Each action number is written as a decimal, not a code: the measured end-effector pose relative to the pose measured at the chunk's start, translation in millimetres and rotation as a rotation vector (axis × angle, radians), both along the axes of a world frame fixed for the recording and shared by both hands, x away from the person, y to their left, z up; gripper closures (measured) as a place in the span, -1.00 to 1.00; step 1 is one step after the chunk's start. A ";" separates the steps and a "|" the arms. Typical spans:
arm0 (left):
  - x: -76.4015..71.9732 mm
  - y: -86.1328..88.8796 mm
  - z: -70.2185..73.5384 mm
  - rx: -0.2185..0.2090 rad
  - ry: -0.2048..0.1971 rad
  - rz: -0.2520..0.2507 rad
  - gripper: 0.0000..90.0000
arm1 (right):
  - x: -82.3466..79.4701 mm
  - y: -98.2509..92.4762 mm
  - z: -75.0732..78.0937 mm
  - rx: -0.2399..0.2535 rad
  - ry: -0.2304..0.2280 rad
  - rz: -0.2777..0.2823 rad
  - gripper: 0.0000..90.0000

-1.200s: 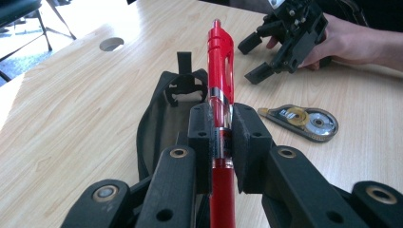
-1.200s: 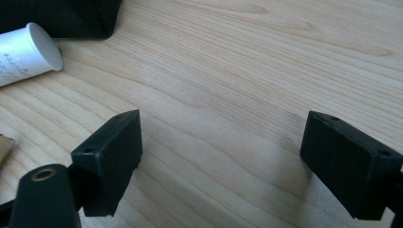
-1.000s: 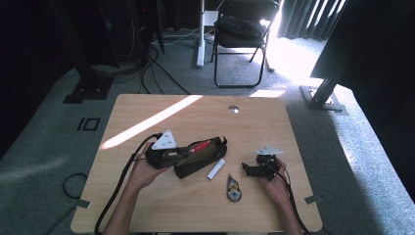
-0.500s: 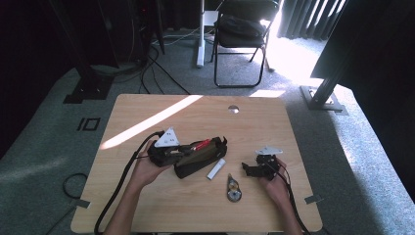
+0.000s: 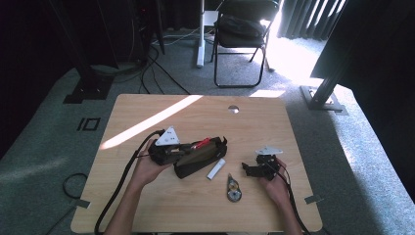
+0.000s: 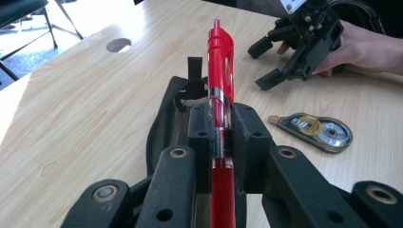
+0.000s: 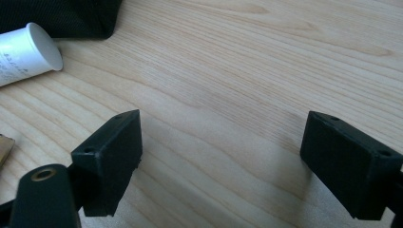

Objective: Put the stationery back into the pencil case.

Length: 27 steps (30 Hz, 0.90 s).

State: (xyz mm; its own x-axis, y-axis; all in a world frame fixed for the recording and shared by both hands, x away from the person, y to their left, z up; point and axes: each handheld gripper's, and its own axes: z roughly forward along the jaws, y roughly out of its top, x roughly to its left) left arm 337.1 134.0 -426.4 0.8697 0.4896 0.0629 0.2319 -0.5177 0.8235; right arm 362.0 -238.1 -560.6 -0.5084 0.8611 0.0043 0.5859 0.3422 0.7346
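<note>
My left gripper (image 5: 188, 148) (image 6: 221, 128) is shut on a red pen (image 5: 203, 143) (image 6: 221, 52), which juts forward from between the jaws. The pen hovers over the open mouth of a black pouch (image 5: 198, 159) (image 6: 164, 123) lying mid-table. To the right my right gripper (image 5: 247, 170) (image 7: 228, 161) rests low on the table, open, with bare wood between its jaws. It also appears at the top right of the left gripper view, as the right gripper (image 6: 294, 47) held in a hand.
A white tube (image 5: 216, 170) (image 7: 26, 52) lies just right of the pouch (image 7: 62, 16). A correction tape roller (image 5: 234, 188) (image 6: 316, 130) sits nearer the front edge. The wooden table (image 5: 147, 112) has a cable hole (image 5: 233, 108) at the back. A folding chair (image 5: 242, 29) stands beyond.
</note>
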 end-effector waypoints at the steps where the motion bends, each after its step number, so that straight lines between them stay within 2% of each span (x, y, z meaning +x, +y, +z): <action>1: 0.0 0.0 0.0 0.000 0.000 0.000 0.77 | 0.0 0.0 0.0 0.000 0.000 0.000 -0.69; 14: 6.2 -0.8 -3.2 -0.004 0.003 0.015 0.77 | 0.0 0.0 -0.1 0.000 -0.001 0.000 -0.69; 27: 11.1 -5.5 -9.9 0.010 -0.002 0.039 0.77 | 0.0 0.1 0.0 0.000 0.000 -0.001 -0.69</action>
